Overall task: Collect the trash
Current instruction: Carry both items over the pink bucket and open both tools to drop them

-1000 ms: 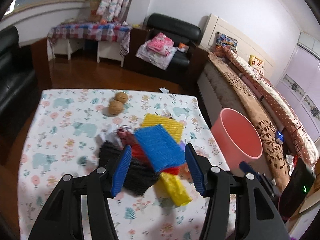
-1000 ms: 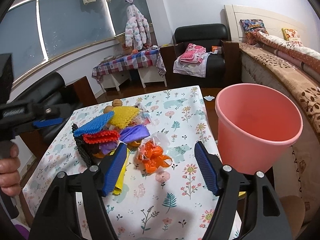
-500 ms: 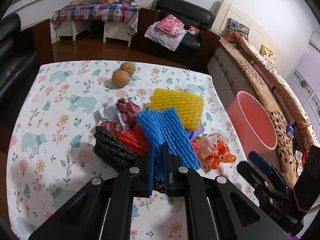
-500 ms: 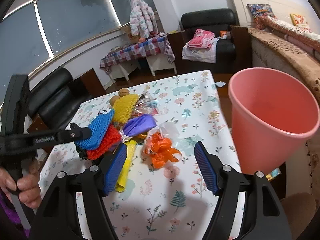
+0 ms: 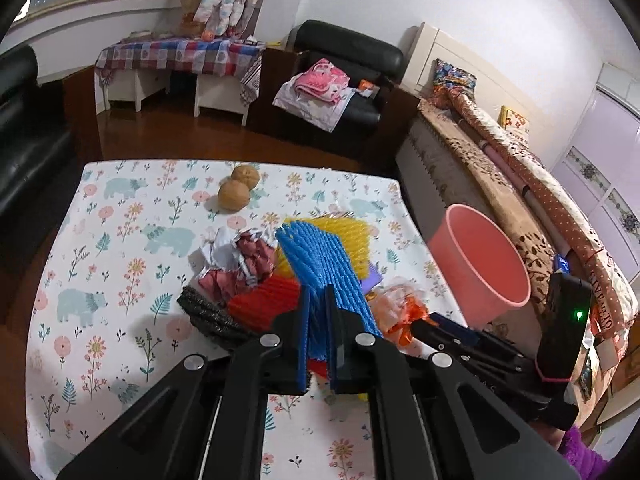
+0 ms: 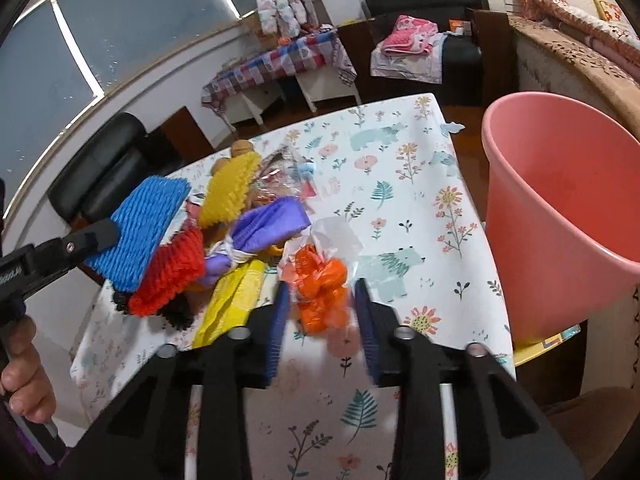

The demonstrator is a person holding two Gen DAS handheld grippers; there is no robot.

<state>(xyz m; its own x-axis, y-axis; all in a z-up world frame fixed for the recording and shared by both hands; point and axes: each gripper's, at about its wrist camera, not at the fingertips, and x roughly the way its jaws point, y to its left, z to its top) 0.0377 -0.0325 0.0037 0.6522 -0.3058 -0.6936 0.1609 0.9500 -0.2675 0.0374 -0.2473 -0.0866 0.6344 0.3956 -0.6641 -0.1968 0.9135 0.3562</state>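
Observation:
A heap of trash lies on the flowered tablecloth point(image 5: 120, 280). My left gripper point(image 5: 318, 340) is shut on a blue foam net point(image 5: 320, 264) and holds it lifted above the heap; it also shows in the right wrist view point(image 6: 140, 224). Below it lie a red foam net point(image 6: 172, 276), a yellow foam net point(image 6: 230, 192), a black net point(image 5: 208, 316), a purple wrapper point(image 6: 264, 228) and a yellow bag point(image 6: 232, 304). My right gripper point(image 6: 322, 316) has its jaws partly closed around an orange-and-clear plastic wrapper point(image 6: 320, 288). A pink bin point(image 6: 560, 208) stands at the table's right edge.
Two walnuts point(image 5: 236, 192) sit at the far side of the table. Crumpled white and maroon paper point(image 5: 240, 256) lies left of the heap. A black sofa, a bed point(image 5: 520, 184) and a checkered side table stand behind.
My left gripper shut on the blue foam net and lifted it off the heap. My right gripper moved forward and narrowed its jaws around the orange wrapper.

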